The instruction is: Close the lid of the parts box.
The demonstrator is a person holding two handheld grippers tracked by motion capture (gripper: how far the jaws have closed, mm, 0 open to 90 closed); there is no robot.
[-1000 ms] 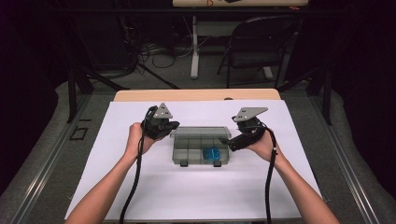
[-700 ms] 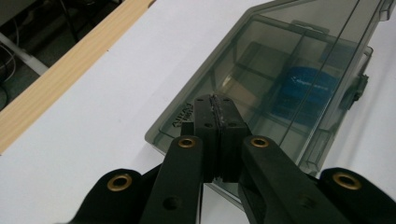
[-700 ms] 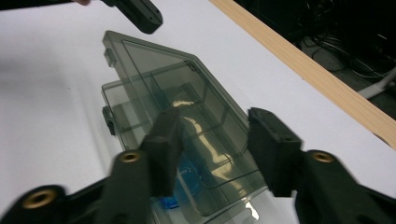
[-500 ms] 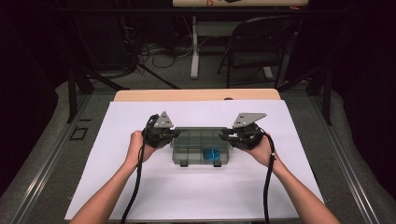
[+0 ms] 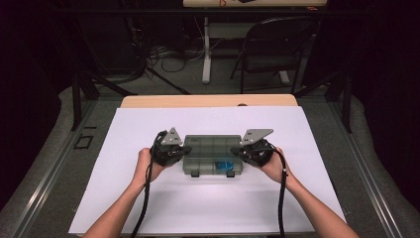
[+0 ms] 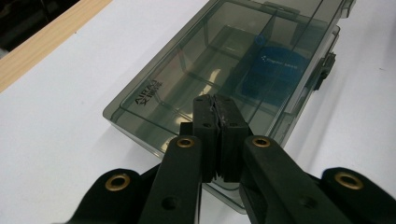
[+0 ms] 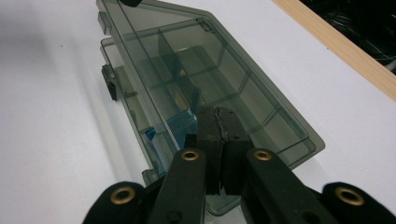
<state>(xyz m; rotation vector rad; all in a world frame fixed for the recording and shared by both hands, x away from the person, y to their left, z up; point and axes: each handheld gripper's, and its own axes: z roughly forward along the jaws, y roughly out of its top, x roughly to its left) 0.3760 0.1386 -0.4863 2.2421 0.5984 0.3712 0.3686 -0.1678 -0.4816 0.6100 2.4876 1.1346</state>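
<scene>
Compartment box (image 5: 213, 155) of smoky clear plastic lies mid-table on the white sheet (image 5: 148, 208); left gripper (image 6: 215, 125) rests over its left end, jaws together; right gripper (image 7: 217, 133) over its right end, jaws together.

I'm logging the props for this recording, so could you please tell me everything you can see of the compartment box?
The compartment box is a flat rectangular case of smoky, see-through plastic with inner dividers, two dark latches on its near edge and raised lettering on the lid. The lid looks closed. Something blue lies inside. It rests flat on the white table. The left hand-held gripper and the right hand-held gripper, jaws together, meet its two short ends.
</scene>
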